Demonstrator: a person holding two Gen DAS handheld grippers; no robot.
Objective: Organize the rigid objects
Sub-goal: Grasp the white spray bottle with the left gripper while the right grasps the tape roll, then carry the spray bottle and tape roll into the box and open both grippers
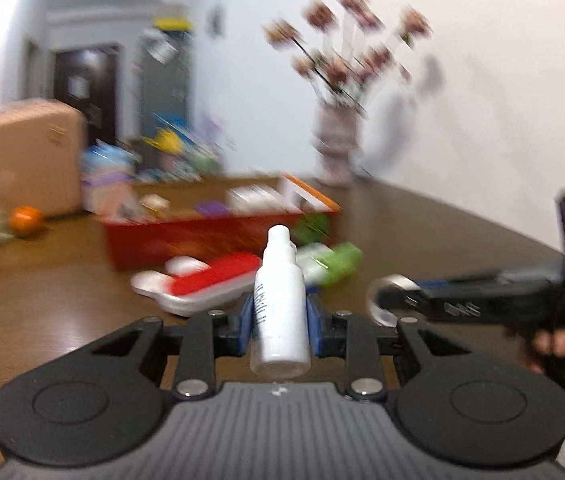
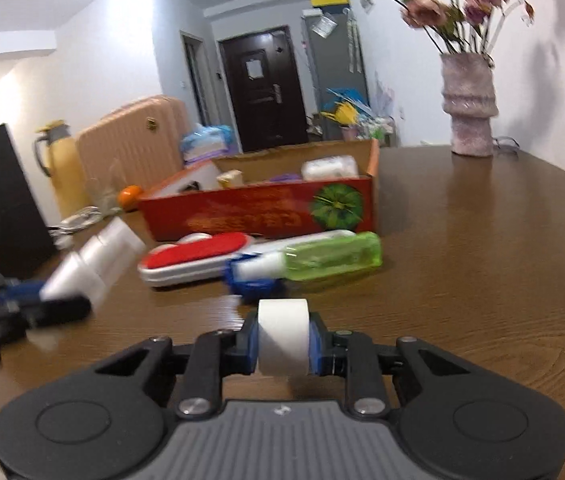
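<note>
Left tongs (image 1: 280, 320) clamped on white bottle (image 1: 280, 304), long axis along the fingers, cap forward. Right tongs (image 2: 282, 338) clamped on tape roll (image 2: 282, 336), axis crosswise. Left view's background blurred.

This is a lived-in home, likely an apartment's dining or living area. A brown wooden table (image 2: 482, 248) fills the foreground. At about two o'clock on it stands a textured vase (image 2: 469, 106) of dried pink flowers (image 2: 426, 12) against a white wall. At twelve o'clock a dark entry door (image 2: 262, 88) closes a short hallway. At ten o'clock stand peach-coloured suitcases (image 2: 130, 140) and a yellow thermos jug (image 2: 62, 164). A red cardboard box (image 2: 258, 212) of household odds and ends sits mid-table.
</note>
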